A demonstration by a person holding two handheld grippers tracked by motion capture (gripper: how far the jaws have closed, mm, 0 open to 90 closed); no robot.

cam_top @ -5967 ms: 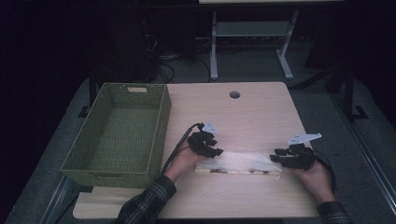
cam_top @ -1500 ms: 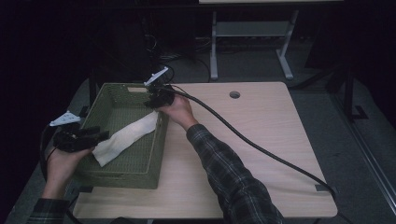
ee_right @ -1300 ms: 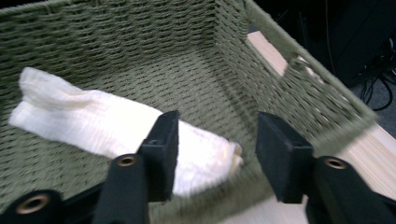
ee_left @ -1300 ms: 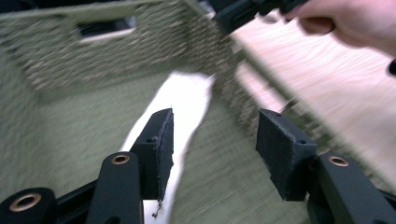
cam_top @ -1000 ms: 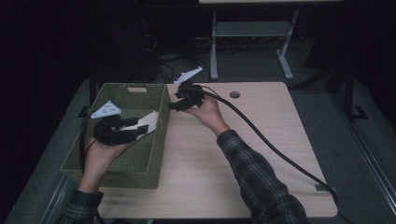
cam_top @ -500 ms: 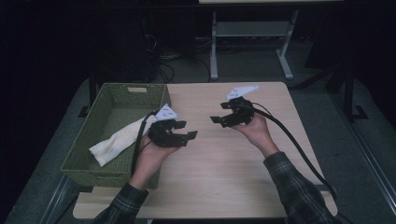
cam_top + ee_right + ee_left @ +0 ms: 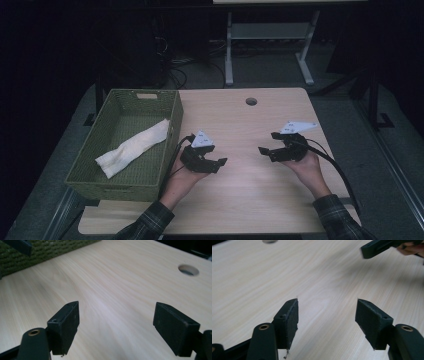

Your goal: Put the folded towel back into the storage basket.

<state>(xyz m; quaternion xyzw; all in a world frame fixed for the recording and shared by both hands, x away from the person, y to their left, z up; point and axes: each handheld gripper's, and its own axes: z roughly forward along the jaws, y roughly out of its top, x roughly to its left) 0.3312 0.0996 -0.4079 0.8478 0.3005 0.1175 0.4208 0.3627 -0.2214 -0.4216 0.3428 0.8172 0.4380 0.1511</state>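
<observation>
Over pale woodgrain table (image 7: pixel 250 125), both black tools (image 7: pixel 222 161) (image 7: pixel 261 150) gape empty, just opening; rumpled white cloth (image 7: pixel 132 147) fills woven green basket (image 7: pixel 125 185).

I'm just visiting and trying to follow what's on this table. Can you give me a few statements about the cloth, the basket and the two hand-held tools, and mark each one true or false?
1. The white cloth lies inside the green basket. True.
2. The left tool is clamped on the cloth. False: its jaws are open over bare table, with nothing between them.
3. The basket stands at the left side of the table. True.
4. The right tool reaches into the basket. False: it is held over the tabletop, well away from the basket, jaws open and empty.
5. The table has a round hole near its far edge. True.
</observation>
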